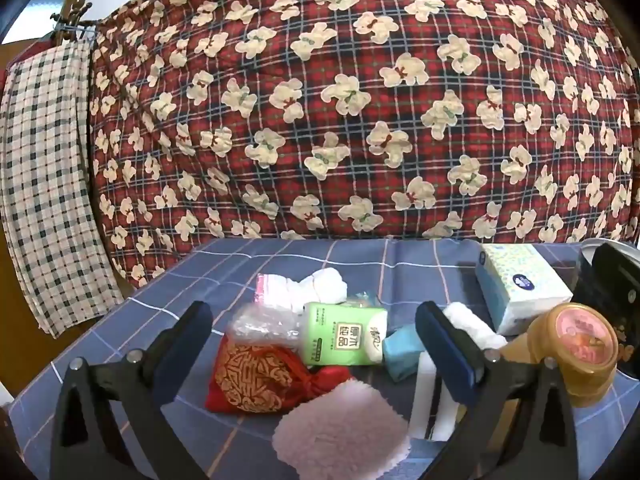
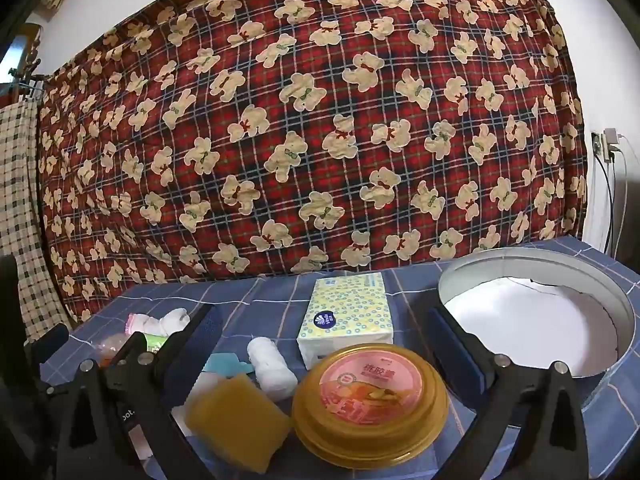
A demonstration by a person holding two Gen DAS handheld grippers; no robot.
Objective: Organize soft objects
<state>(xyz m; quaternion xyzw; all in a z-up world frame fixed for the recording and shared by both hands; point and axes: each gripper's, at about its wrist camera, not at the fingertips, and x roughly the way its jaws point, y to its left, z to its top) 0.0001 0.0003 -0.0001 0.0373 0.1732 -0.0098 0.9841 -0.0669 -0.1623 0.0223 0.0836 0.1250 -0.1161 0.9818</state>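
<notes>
1. Hovering at the near edge of the table (image 1: 224, 264): left gripper (image 1: 312, 340) and right gripper (image 2: 324, 344), both with jaws fully apart, nothing between the pads, nothing held.
2. Nearest the left gripper: pink fleece pad (image 1: 340, 424), red pouch (image 1: 256, 376), white foam block (image 1: 424, 388).
3. Nearest the right gripper: yellow sponge (image 2: 236, 420) and gold tub (image 2: 370, 396), side by side.
4. Mid-table: green tissue pack (image 1: 344, 334), blue block (image 1: 402, 354), white roll (image 2: 270, 368), clear bag (image 1: 264, 320).
5. Further back: socks (image 1: 324, 288) toward the left, tissue box (image 2: 348, 312) centre.
6. Right side of the table: round tin (image 2: 536, 320), interior appears empty, white liner showing.
7. Behind the far edge: plaid quilt (image 2: 312, 128).
8. Progress, judged: not started. All soft items lie loose on the cloth; none in the tin, if that is the target. Every pick and placement remains.
</notes>
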